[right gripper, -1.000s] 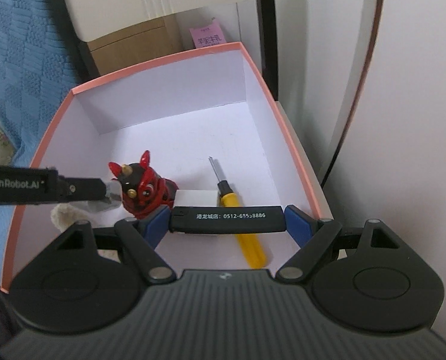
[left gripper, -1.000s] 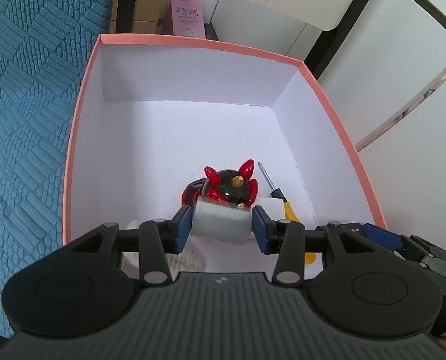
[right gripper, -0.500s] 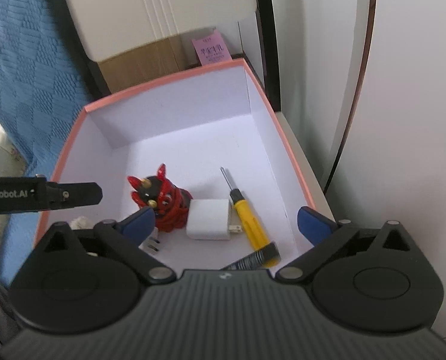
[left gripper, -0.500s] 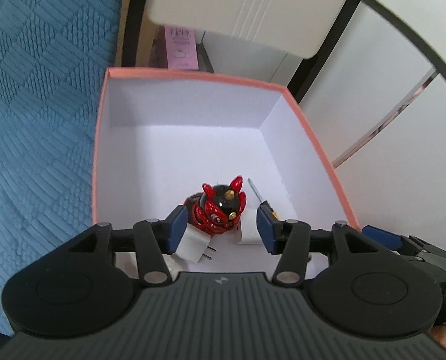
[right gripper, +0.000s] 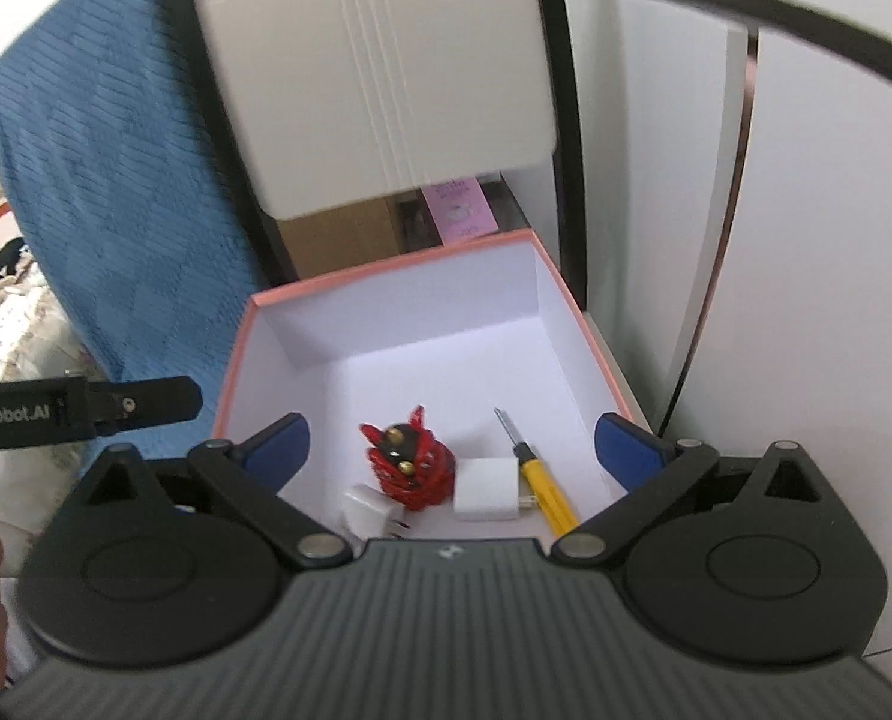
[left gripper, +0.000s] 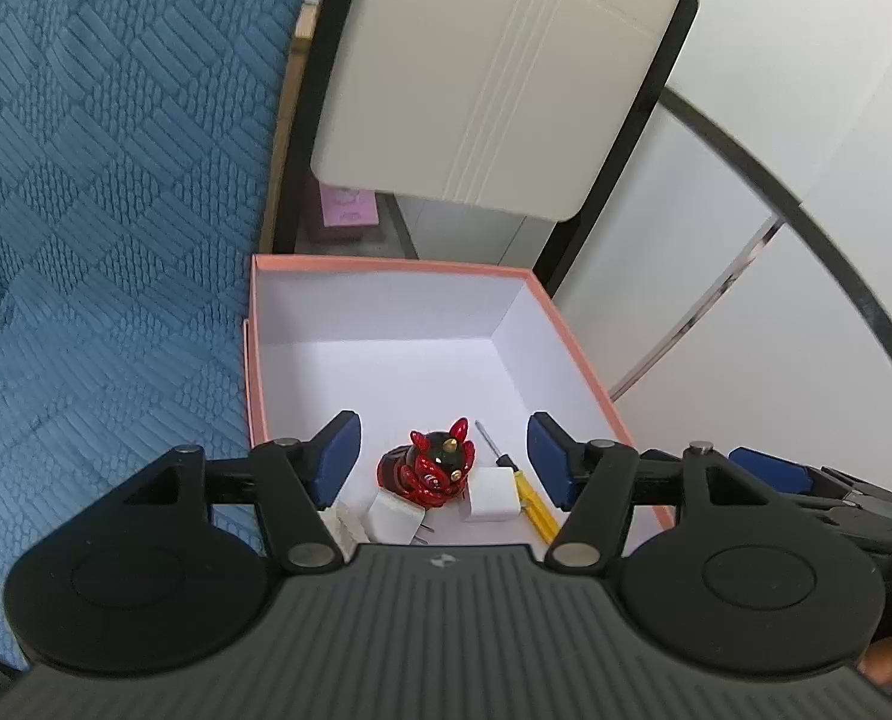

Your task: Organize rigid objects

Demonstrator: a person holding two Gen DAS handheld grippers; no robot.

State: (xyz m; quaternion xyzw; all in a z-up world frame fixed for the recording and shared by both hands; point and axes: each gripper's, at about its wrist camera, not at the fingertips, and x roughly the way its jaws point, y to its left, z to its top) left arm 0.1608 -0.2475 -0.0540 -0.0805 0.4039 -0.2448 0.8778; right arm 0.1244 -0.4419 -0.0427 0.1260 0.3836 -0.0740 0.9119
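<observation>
Grippers both above the near end of the open pink-rimmed cardboard box with white inside [left gripper: 386,267], pointing down into it. Left gripper [left gripper: 443,456]: blue pads apart and still opening, nothing between them, nothing pinched. Right gripper [right gripper: 451,450]: jaws spread wide, nothing gripped (its blue pad also shows at the right edge of the left view).

Box floor, seen through the gap of either gripper:
- glossy red-and-black horned figurine [left gripper: 434,465] roughly centred between the pads
- white square plug adapter [left gripper: 492,495] touching the figurine on its right
- second white plug adapter with metal prongs [right gripper: 369,510] below-left of the figurine, partly hidden by the gripper body
- yellow-handled screwdriver with thin metal shaft [right gripper: 541,489] right of the first adapter, tip pointing away toward the far wall

Blue textured woven fabric [left gripper: 104,210] left of the box, beige plastic panel [left gripper: 487,72] beyond it, white wall surface to the right. Far half of the box floor holds none of the items.
</observation>
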